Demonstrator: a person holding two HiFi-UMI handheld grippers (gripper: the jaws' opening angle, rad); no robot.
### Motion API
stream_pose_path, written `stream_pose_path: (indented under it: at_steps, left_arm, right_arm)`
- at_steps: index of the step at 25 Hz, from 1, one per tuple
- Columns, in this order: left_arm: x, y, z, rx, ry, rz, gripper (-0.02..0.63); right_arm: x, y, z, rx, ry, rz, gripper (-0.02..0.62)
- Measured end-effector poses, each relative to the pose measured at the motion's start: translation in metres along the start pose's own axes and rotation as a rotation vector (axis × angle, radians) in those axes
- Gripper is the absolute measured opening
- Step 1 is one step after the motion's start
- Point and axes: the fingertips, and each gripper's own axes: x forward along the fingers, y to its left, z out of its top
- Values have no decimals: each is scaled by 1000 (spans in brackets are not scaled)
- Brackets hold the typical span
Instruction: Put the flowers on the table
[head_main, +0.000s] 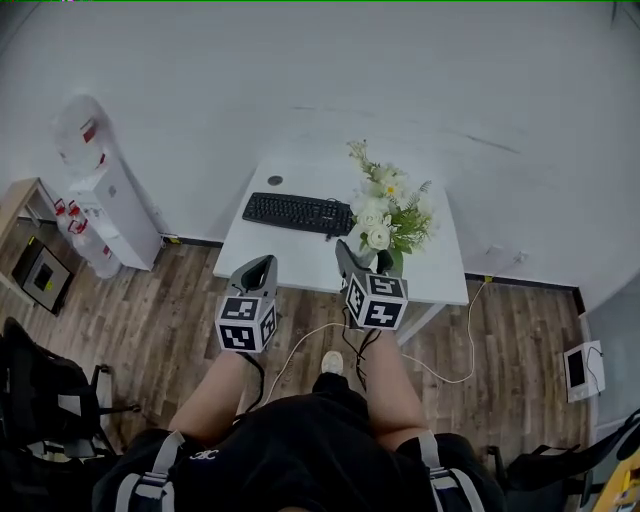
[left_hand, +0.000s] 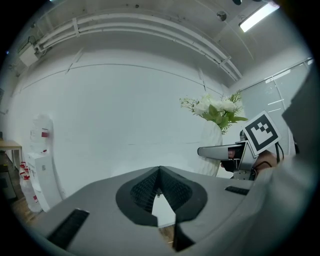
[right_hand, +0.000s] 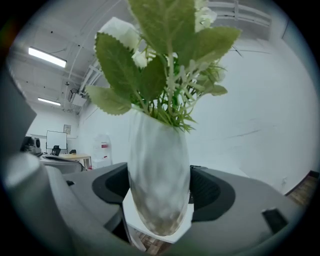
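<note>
Right tool (head_main: 364, 262) clamps the white vase (right_hand: 159, 170) of flowers (head_main: 385, 210), seemingly just over the desk (head_main: 300, 272) edge. Left tool (left_hand: 159, 192) sits closed, empty.

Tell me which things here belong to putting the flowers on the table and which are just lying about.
Part of the job:
- white flowers with green leaves
- pale oval vase holding them, gripped by the right gripper
- white table

Just lying about:
- black keyboard on that table
- white water dispenser by the wall
- white cable on the wooden floor
- left gripper, empty
</note>
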Motion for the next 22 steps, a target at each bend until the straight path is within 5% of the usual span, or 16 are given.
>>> stream_pose_path:
  at_steps: [22]
  left_arm:
    - [348, 92, 14, -67, 127, 78, 9]
  right_arm:
    - [357, -133, 13, -39, 74, 113, 365]
